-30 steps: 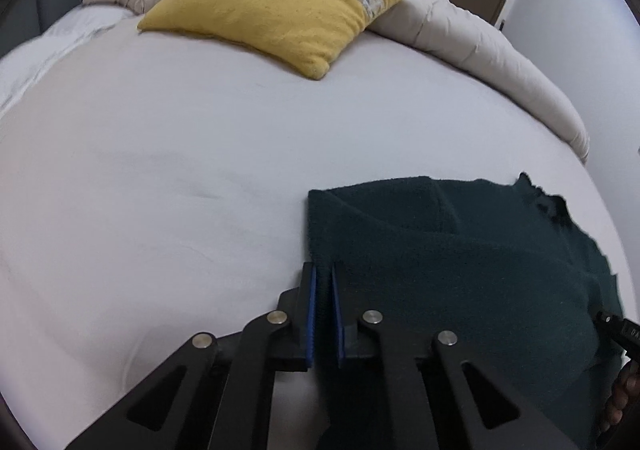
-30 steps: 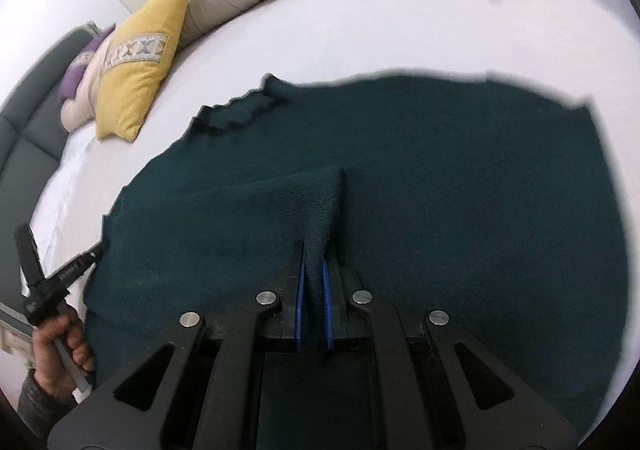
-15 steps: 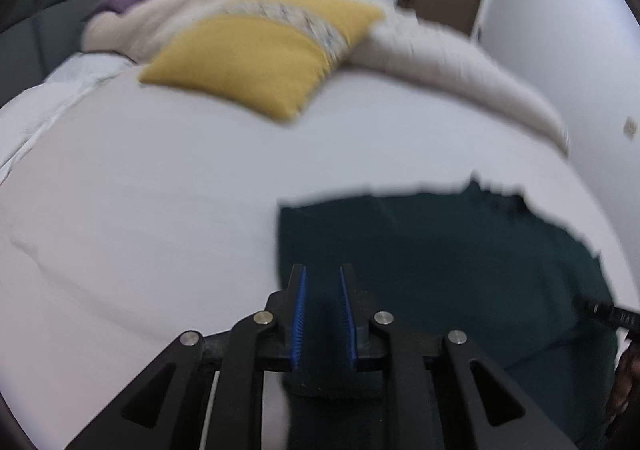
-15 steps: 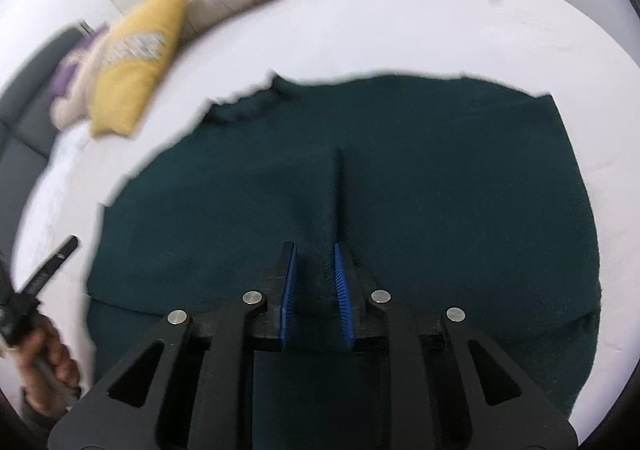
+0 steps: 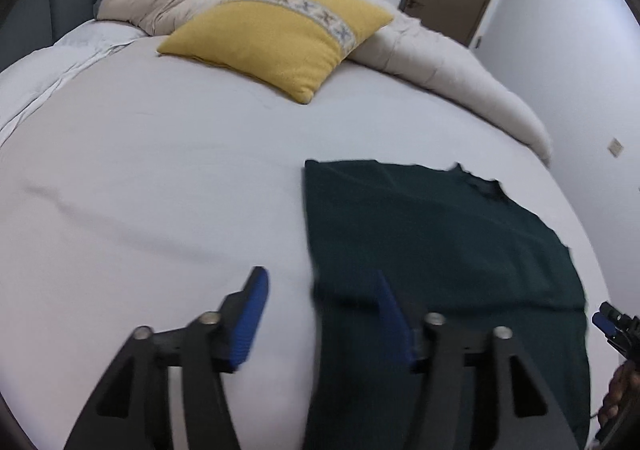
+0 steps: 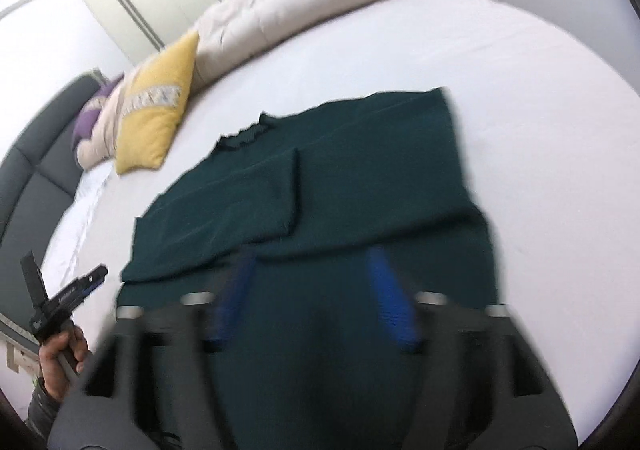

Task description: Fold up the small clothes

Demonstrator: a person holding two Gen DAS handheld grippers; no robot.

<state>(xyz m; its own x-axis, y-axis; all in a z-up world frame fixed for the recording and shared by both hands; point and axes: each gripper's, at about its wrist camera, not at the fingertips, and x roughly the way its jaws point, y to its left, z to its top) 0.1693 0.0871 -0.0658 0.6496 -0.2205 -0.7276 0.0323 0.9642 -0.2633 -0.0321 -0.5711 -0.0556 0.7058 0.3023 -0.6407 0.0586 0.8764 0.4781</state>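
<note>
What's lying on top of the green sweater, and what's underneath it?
A folded-in sleeve lies across the sweater; nothing else rests on it. Around it shows the white bed sheet. Whatever is beneath the sweater is covered.

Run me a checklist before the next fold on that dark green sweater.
1. Left tool released: ok, jaws have just been opening, pads apart above the sweater's edge.
2. Right tool released: ok, jaws have just been opening, no cloth pinched.
3. Dark green sweater lies flat on the bed sheet: ok.
4. Sleeve folded across the body: ok.
5. Yellow pillow apart from the sweater: ok.
6. Near hem even: cannot tell, blurred and hidden behind the right tool.
</note>
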